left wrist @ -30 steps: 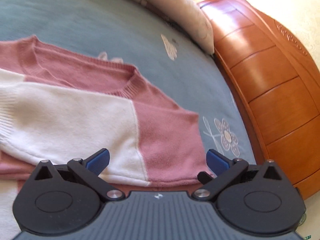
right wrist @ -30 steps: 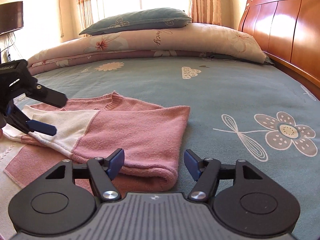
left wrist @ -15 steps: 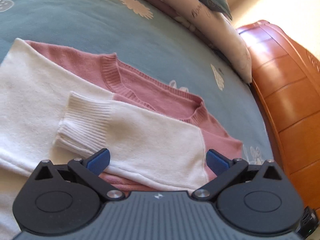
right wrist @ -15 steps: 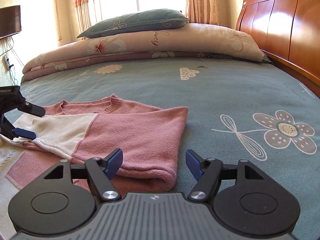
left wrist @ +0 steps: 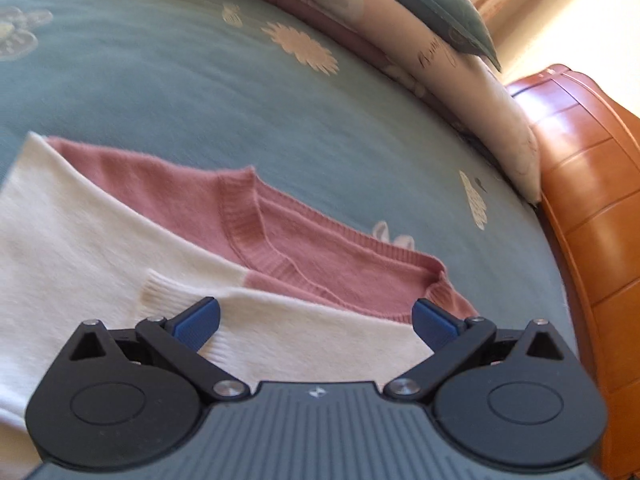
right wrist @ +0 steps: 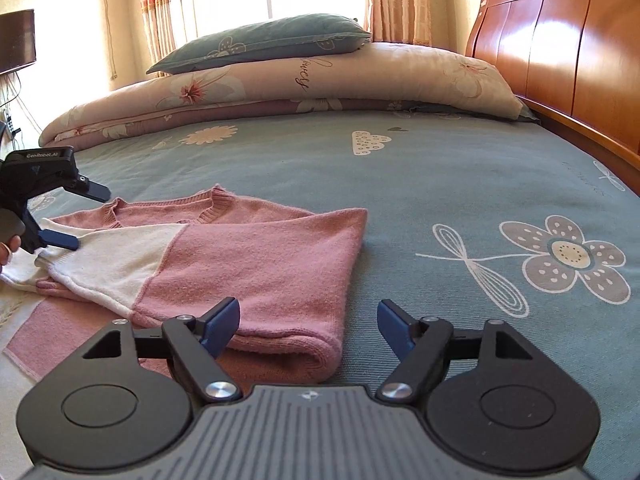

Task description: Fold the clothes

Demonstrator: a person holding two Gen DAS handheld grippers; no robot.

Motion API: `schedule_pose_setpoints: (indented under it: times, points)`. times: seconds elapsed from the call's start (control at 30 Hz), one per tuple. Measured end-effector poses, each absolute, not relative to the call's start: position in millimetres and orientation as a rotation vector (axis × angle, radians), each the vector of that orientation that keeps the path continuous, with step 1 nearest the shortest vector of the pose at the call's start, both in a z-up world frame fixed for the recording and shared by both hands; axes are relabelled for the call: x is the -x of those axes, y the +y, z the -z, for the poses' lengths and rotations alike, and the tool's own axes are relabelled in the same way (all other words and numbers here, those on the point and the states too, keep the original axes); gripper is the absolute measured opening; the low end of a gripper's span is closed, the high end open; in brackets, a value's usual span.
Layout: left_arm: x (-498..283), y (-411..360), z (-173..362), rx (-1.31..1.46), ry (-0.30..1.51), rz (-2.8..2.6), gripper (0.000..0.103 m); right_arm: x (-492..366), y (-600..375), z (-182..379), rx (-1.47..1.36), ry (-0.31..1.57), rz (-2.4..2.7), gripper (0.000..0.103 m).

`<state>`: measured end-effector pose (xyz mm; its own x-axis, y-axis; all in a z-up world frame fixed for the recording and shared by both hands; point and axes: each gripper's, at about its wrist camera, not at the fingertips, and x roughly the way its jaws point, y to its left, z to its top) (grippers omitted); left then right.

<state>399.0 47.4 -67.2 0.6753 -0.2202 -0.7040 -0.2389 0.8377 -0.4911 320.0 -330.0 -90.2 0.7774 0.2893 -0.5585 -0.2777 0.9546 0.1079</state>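
Sweater (right wrist: 248,256) lies half folded on the bed (right wrist: 440,184). Both tools stand apart and empty, the right tool (right wrist: 309,322) just having widened; the left tool (left wrist: 316,320), above the white sleeve (left wrist: 304,344), may drag it and spoil the fold.

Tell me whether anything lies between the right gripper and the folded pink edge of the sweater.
Nothing visible does. The right gripper is open, its jaws having just been opening, and the sweater has its rolled pink fold directly ahead, partly between the fingers. Only bare blue bedspread lies beside it.
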Motion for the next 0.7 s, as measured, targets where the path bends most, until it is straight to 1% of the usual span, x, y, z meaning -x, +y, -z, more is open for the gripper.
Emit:
schedule_pose_setpoints:
  times: [0.1, 0.3, 0.33, 0.47, 0.57, 0.63, 0.67, 0.7]
  points:
    - [-396, 43, 58, 0.592, 0.838, 0.052, 0.102, -321, -335, 89, -0.045, 0.604, -0.299, 0.08]
    - [-384, 33, 71, 0.53, 0.923, 0.051, 0.101, -322, -332, 88, -0.042, 0.62, -0.288, 0.081]
    - [-379, 34, 65, 0.525, 0.922, 0.044, 0.101, -321, -331, 85, -0.044, 0.616, -0.285, 0.081]
    - [-350, 39, 21, 0.51, 0.872, 0.074, 0.101, -311, -333, 68, -0.07, 0.594, -0.304, 0.084]
    - [-319, 41, -20, 0.442, 0.864, 0.111, 0.101, -301, -335, 54, -0.095, 0.605, -0.328, 0.088]
    - [-294, 42, -44, 0.378, 0.848, 0.145, 0.102, -286, -334, 40, -0.115, 0.615, -0.324, 0.088]
    - [-282, 44, -53, 0.352, 0.842, 0.164, 0.102, -277, -333, 34, -0.125, 0.622, -0.314, 0.09]
    - [-271, 46, -60, 0.331, 0.839, 0.172, 0.102, -265, -331, 28, -0.135, 0.621, -0.319, 0.094]
